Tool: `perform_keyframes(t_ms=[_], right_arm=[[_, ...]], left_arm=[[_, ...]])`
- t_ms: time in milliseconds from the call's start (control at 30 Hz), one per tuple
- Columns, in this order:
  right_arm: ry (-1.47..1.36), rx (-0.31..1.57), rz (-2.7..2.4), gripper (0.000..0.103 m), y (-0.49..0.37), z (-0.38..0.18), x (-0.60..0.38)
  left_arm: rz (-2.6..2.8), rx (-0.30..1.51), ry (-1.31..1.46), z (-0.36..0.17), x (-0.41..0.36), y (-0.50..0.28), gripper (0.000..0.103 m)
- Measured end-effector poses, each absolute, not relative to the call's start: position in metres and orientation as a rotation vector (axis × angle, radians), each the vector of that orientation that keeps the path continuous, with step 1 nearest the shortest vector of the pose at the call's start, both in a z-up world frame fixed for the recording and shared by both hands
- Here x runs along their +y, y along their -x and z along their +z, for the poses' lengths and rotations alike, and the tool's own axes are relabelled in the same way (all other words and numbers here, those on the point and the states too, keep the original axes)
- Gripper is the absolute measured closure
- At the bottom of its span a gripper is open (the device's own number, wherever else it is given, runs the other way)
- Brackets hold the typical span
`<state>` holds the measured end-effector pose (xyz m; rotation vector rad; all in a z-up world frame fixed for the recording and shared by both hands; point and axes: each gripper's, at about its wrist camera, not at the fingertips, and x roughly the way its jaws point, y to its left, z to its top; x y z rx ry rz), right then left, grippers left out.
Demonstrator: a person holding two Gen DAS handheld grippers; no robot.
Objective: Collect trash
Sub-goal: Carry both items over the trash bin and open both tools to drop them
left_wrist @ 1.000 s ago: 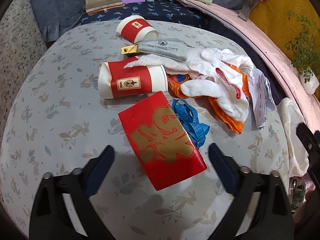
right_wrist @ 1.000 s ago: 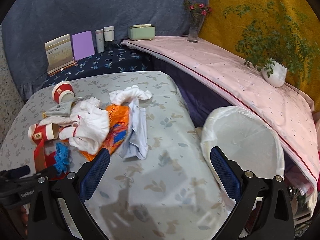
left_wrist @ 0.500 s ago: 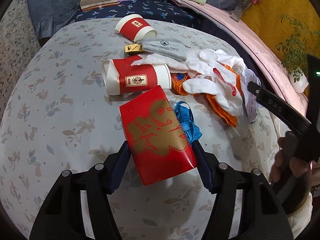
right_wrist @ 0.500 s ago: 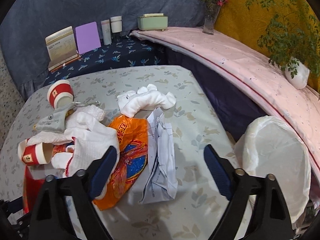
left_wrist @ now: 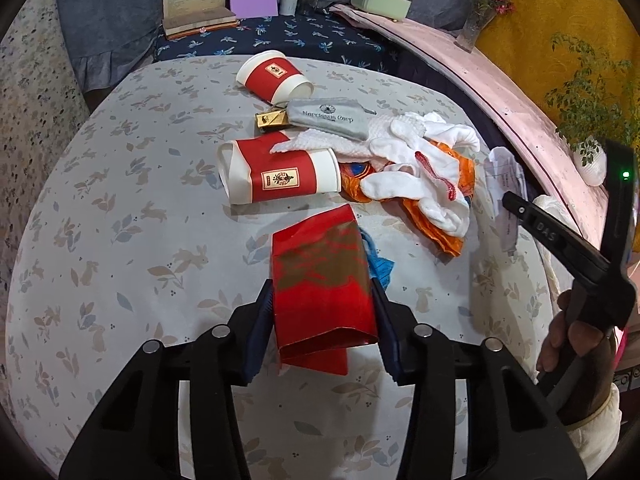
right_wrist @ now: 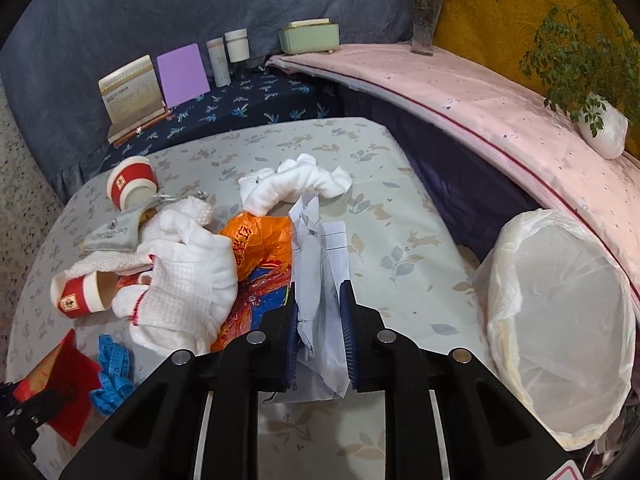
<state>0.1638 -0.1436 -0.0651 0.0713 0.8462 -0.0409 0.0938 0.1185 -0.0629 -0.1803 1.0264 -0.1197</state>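
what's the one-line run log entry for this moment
left tool: shut on red paper bag | right tool: shut on crumpled white paper | lined bin: beside table, nothing dropped in yet

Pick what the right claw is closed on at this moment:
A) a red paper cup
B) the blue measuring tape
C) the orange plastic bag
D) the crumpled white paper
D: in the right wrist view, the right claw has both blue pads pressed against the crumpled white paper, while the orange plastic bag lies just left of it, outside the grip.
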Motion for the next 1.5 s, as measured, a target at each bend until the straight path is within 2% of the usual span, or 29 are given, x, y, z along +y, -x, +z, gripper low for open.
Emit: perform_keyframes(t_ms=[467,800,1167,1500], right_arm=[[-0.116,0.715,-0.063,0.085,-0.111,-0.001,-0.171],[-0.13,0.641,-0.149,0.085,-0.076,0.026,-0.214],[-0.166,0.658,-0.318,0.085,-0.047,0.016,-0.294],[-0.224,0.712,-0.413,0.085,-0.04,-0.016,-0.351]], left_arm=[[-0.171,0.896,0.145,-0.013,0.096,-0.068,0.061],[-0.318,0.799,0.084,0.03,0.027,-0.068,0.061],[-0.561,0.766,-0.011,0.038,-0.103,-0.077,0.061],[-0.727,0.772,-0.077,0.016,-0.196,-0.093,0.061]])
